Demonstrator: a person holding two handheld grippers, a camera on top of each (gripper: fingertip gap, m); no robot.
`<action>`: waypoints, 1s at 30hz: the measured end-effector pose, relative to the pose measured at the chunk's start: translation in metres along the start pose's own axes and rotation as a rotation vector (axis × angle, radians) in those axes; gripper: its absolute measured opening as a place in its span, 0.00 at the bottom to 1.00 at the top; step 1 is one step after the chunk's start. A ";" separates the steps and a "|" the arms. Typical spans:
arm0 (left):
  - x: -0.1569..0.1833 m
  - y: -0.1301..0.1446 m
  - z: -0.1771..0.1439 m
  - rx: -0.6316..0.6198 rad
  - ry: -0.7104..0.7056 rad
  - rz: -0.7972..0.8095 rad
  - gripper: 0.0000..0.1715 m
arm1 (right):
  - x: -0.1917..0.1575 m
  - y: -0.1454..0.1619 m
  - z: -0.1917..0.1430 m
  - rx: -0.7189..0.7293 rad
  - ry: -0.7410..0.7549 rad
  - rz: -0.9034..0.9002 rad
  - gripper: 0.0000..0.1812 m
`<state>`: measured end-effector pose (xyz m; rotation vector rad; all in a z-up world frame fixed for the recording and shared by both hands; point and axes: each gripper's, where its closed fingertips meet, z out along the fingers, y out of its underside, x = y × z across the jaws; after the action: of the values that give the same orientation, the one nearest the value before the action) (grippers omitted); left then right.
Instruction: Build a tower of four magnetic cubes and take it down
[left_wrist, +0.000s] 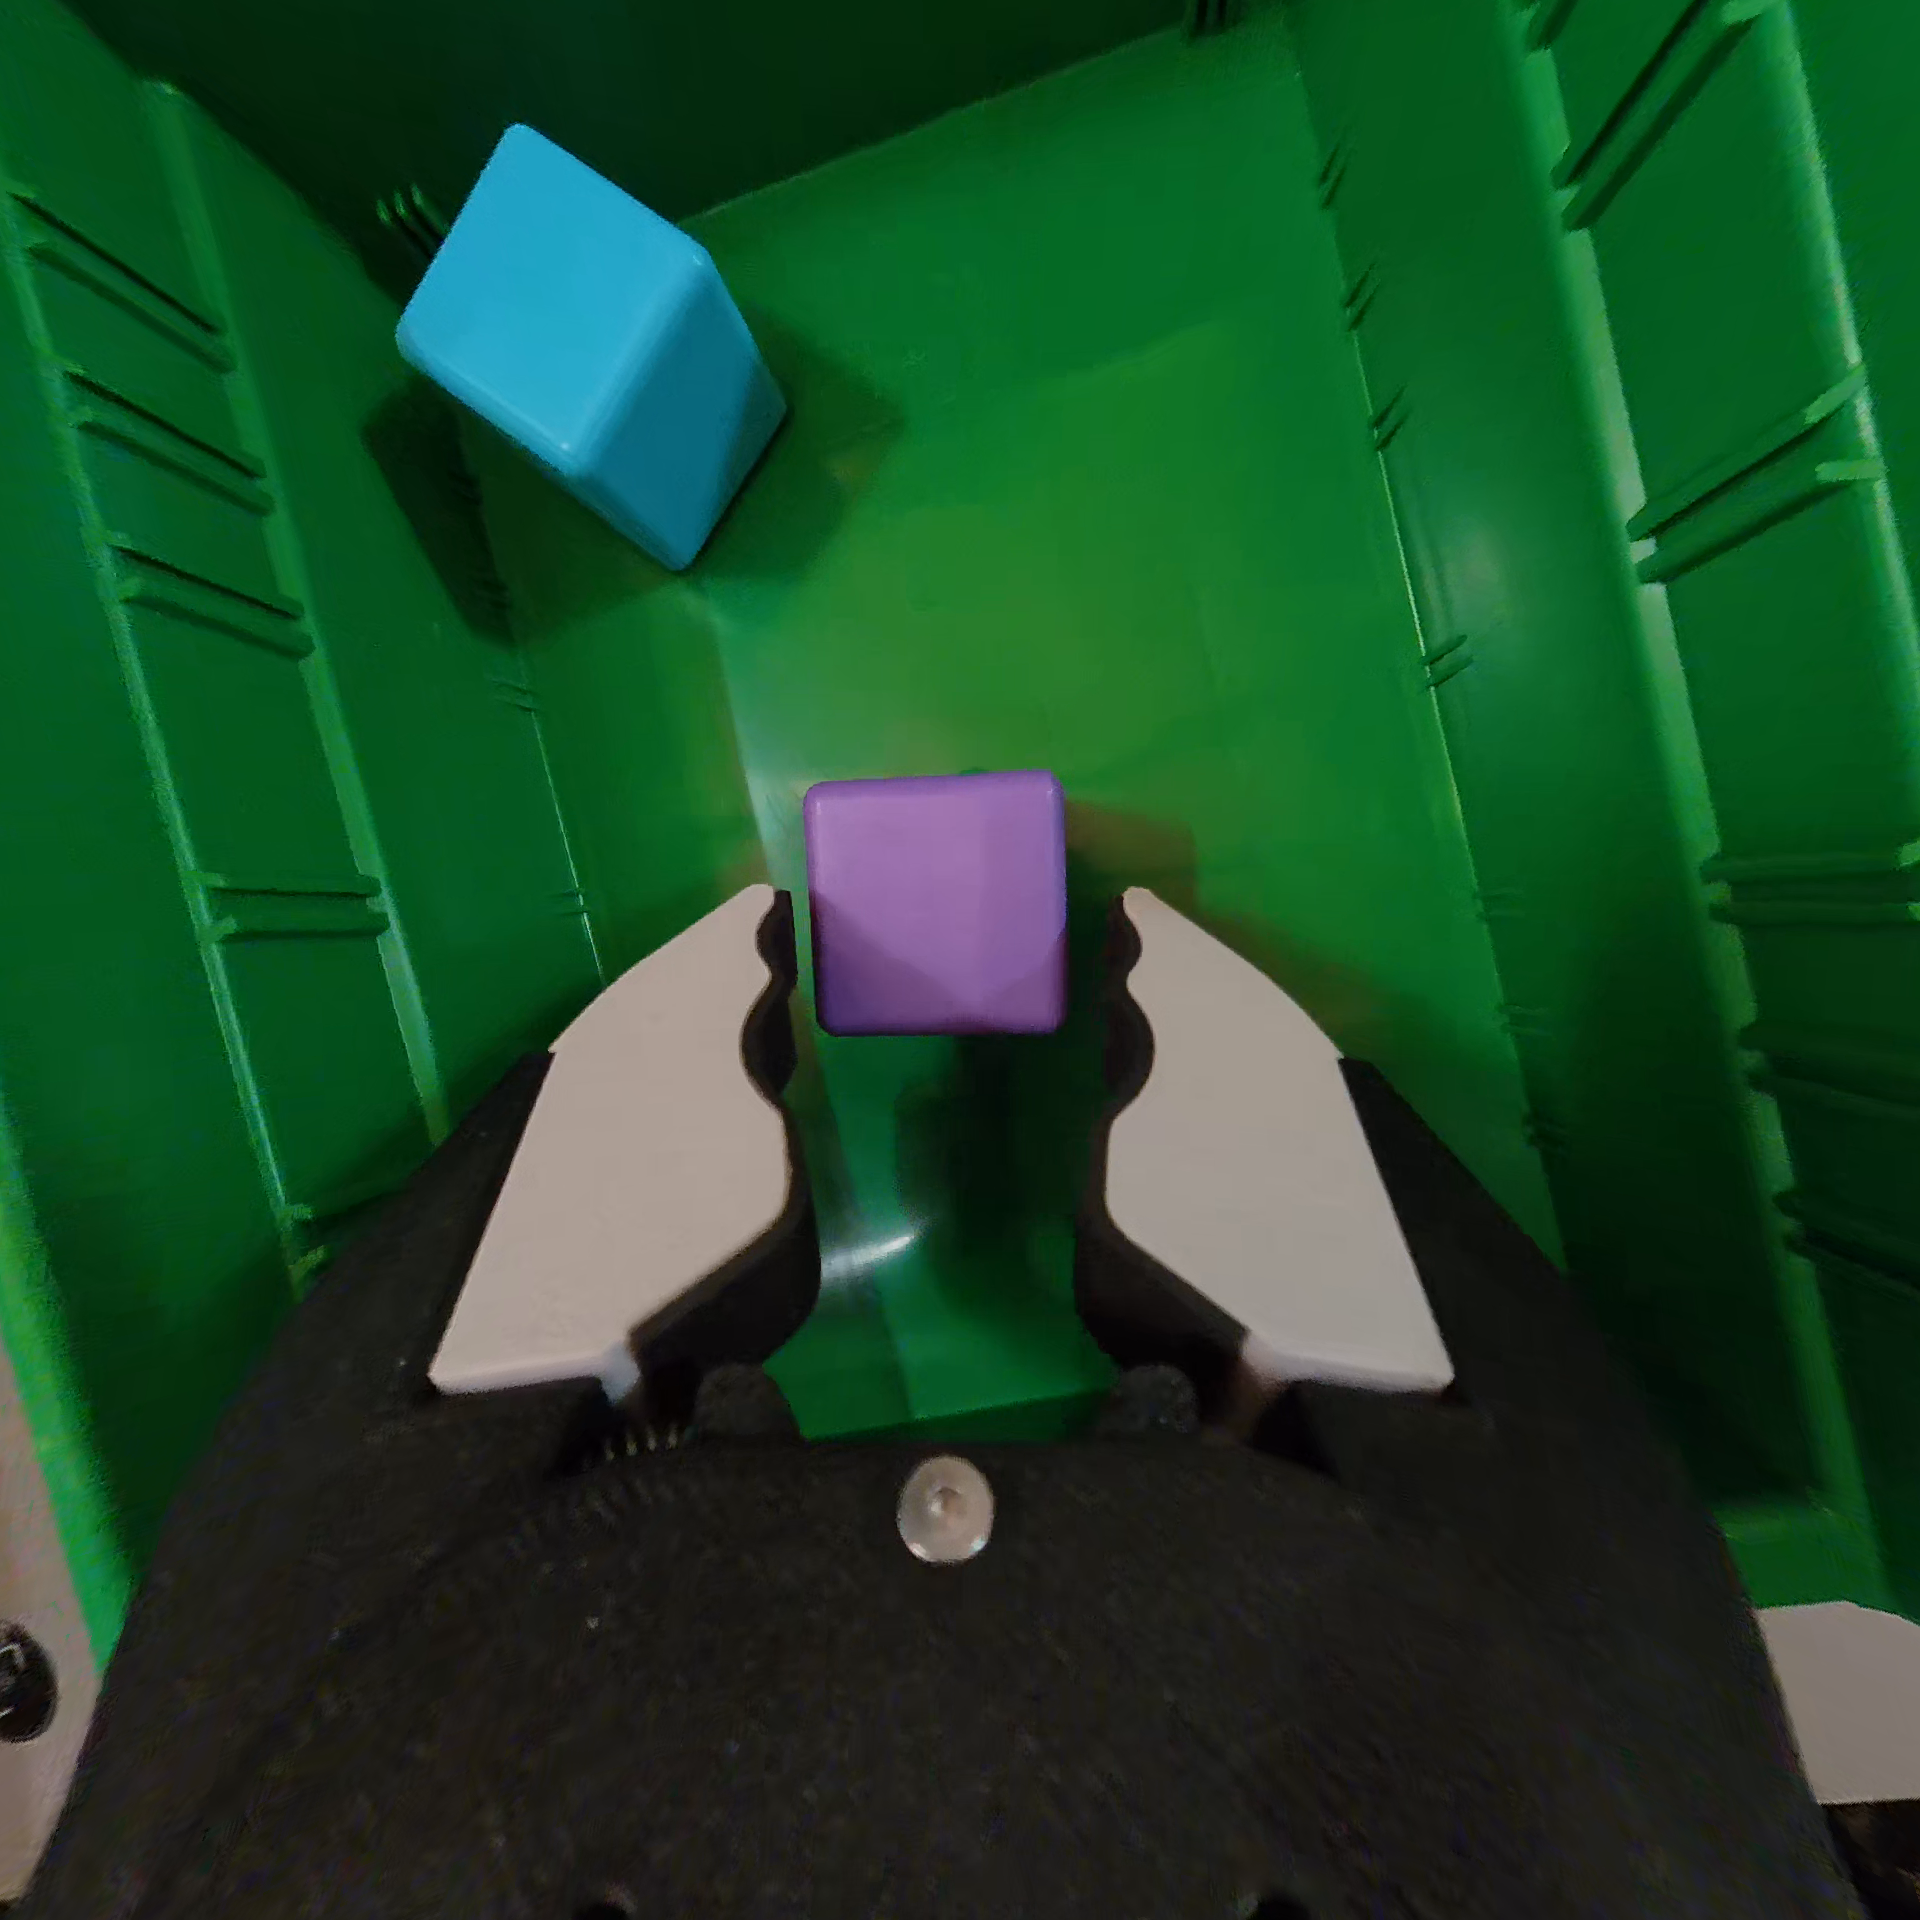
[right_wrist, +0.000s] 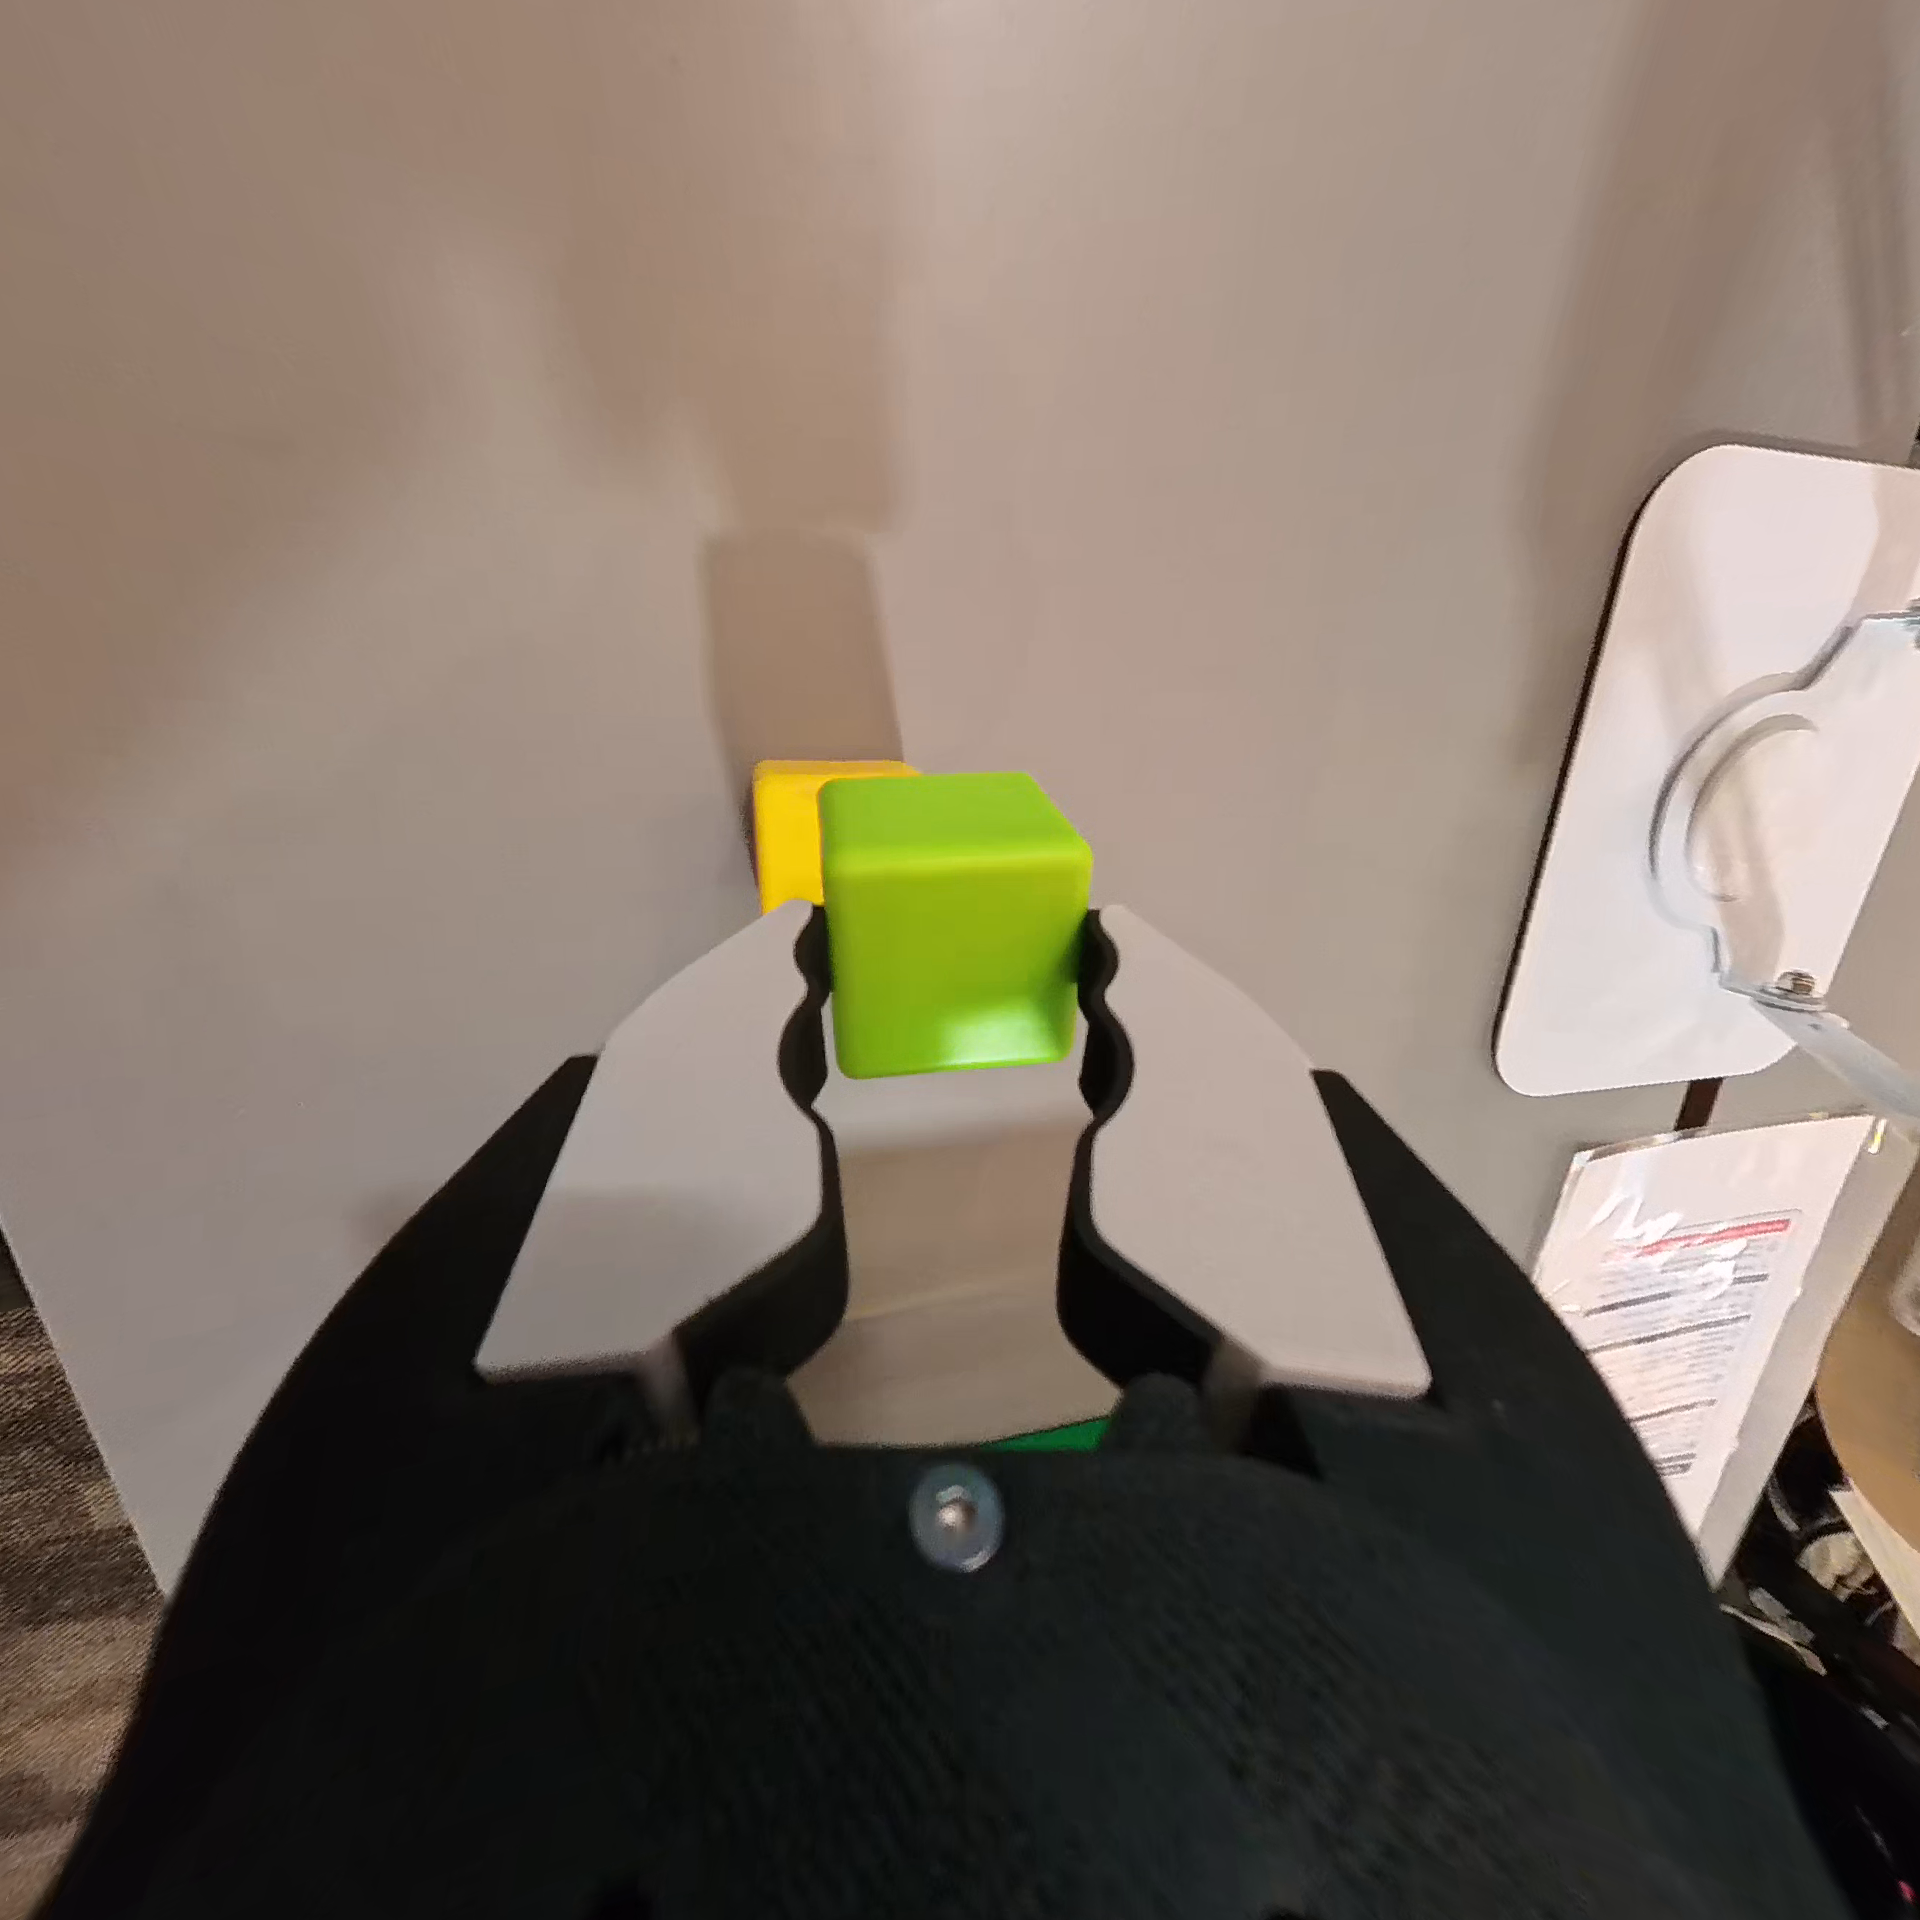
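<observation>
In the left wrist view my left gripper (left_wrist: 948, 914) is inside a green plastic bin (left_wrist: 1195, 468). Its jaws stand open, with a purple cube (left_wrist: 935, 902) between the fingertips and a narrow gap on each side. A light blue cube (left_wrist: 587, 338) lies tilted farther in, against the bin's left wall. In the right wrist view my right gripper (right_wrist: 951, 925) is shut on a lime green cube (right_wrist: 951, 920), with both pads pressing its sides. A yellow cube (right_wrist: 787, 836) shows just behind it to the left, mostly hidden. I cannot tell whether the two cubes touch.
The bin has ribbed walls close on both sides of the left gripper. A beige wall (right_wrist: 520, 416) fills the right wrist view. A white plate with a metal bracket (right_wrist: 1704, 769) and a sleeved paper sheet (right_wrist: 1683, 1299) are at the right. A green sliver (right_wrist: 1049, 1436) shows below the fingers. My right fingertips sit around 45 cm from my left ones.
</observation>
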<state>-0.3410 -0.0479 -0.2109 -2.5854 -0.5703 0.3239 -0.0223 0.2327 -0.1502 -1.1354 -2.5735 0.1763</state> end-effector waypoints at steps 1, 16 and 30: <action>0.000 -0.001 -0.001 0.005 0.006 -0.009 0.35 | 0.000 0.000 0.000 -0.007 -0.001 -0.001 0.26; -0.004 -0.008 -0.008 0.044 -0.018 -0.021 0.38 | -0.013 0.005 0.007 -0.118 -0.063 -0.018 0.26; -0.007 -0.004 -0.003 0.028 -0.025 -0.025 0.37 | -0.017 0.008 0.020 -0.184 -0.084 -0.023 0.26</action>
<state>-0.3473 -0.0490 -0.2051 -2.5482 -0.6019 0.3539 -0.0123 0.2257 -0.1750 -1.1843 -2.7220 -0.0190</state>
